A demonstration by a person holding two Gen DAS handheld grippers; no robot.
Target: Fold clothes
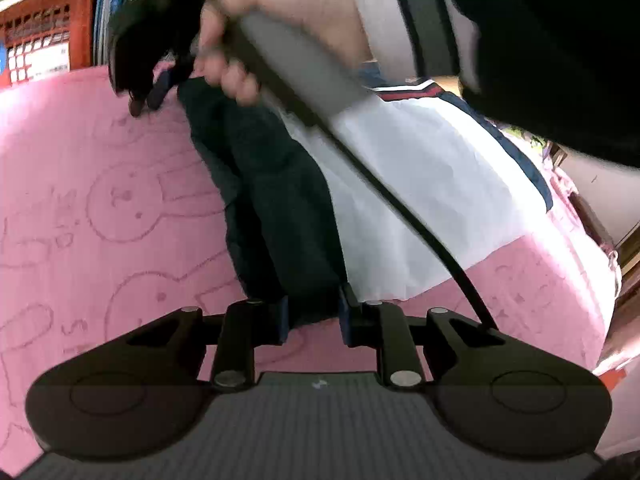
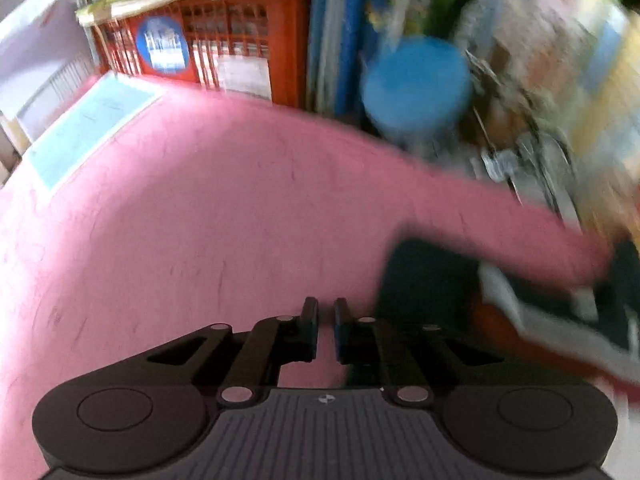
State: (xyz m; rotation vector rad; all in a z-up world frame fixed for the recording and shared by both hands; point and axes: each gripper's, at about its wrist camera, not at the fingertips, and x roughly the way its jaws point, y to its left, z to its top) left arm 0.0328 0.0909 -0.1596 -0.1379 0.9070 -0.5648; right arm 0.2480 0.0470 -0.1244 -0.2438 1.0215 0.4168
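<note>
Clothes lie ahead of our left claw [image 1: 312,320]: a dark navy garment [image 1: 264,200] running away from its blue-padded fingers, and to the right of that a white garment with navy and red trim [image 1: 420,184]. Both rest on a pink bedsheet printed with rabbit outlines [image 1: 100,208].

Going left to right in the left wrist view, we see an orange slatted plastic crate [image 1: 44,32] far ahead on the left, then our right claw [image 1: 146,98] with its tips close together above the far end of the navy garment; whether it grips cloth we cannot tell. A hand [image 1: 280,28] holds its grey handle, and a black cable [image 1: 400,208] slants back over the white garment. Our left claw stands moderately open, its fingers either side of the near end of the navy garment, not clamped on it.

The right wrist view is blurred. A pale blue flat sheet [image 2: 88,124] lies far left, the orange crate ahead, a round blue object [image 2: 416,84] to its right. The right claw's jaws show only a narrow gap, with pink sheet visible between them. The dark garment lies just right of its fingers.
</note>
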